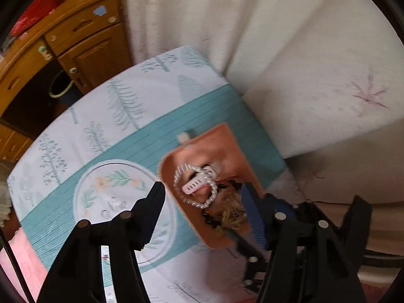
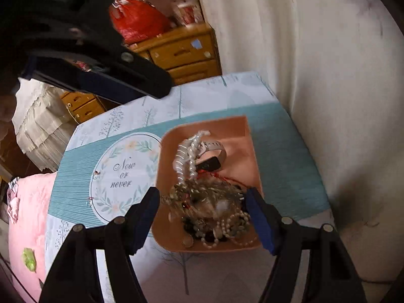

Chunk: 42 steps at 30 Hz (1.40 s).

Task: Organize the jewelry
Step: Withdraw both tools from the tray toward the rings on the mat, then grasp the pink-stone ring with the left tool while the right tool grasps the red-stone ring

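Orange tray (image 2: pixel 242 131), tangled jewelry pile (image 2: pixel 209 202), possibly a watch (image 2: pixel 210 151)

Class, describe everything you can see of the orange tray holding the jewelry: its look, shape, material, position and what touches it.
The shallow orange tray with rounded corners looks like smooth matte plastic with a low raised rim. It lies flat on the teal and white printed tablecloth, beside the round "Now or never" emblem. Inside lies a tangled heap: a white pearl strand, a pale-strapped wristwatch, gold chains and dark beads. The open right tool brackets its near end; contact cannot be told. The left tool, also open, hovers above.
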Available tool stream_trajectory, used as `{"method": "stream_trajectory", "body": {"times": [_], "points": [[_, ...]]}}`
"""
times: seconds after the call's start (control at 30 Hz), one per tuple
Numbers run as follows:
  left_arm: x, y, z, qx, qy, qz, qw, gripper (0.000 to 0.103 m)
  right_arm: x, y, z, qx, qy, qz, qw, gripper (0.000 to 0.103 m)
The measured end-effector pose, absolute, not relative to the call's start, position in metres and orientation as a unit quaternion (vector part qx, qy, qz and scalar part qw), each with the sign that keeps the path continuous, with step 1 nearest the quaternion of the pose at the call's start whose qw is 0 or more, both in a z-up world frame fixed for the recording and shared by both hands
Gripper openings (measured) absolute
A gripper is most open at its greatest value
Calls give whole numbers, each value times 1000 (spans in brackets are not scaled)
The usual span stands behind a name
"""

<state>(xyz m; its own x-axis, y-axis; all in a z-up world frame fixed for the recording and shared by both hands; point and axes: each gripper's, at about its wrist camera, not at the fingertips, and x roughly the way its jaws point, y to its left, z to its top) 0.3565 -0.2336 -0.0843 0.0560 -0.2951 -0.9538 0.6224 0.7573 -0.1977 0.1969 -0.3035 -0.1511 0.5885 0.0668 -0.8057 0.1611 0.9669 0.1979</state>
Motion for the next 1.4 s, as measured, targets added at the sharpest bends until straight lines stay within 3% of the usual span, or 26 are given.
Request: {"method": "stream_trajectory", "body": {"times": [0.1, 0.17, 0.73, 1.2, 1.4], "points": [[364, -215, -88, 139, 599, -279, 738, 84, 197, -302, -155, 127, 458, -36, 879, 77], [366, -196, -89, 140, 586, -248, 758, 86, 198, -300, -157, 129, 459, -35, 878, 78], [324, 38, -123, 26, 550, -98, 829, 88, 233, -221, -155, 212, 474, 66, 852, 78], [265, 42, -182, 94, 468, -189, 858, 88, 285, -147, -171, 127, 508, 133, 841, 77], [259, 28, -204, 101, 453, -198, 864, 84, 320, -113, -183, -29, 523, 193, 830, 57]]}}
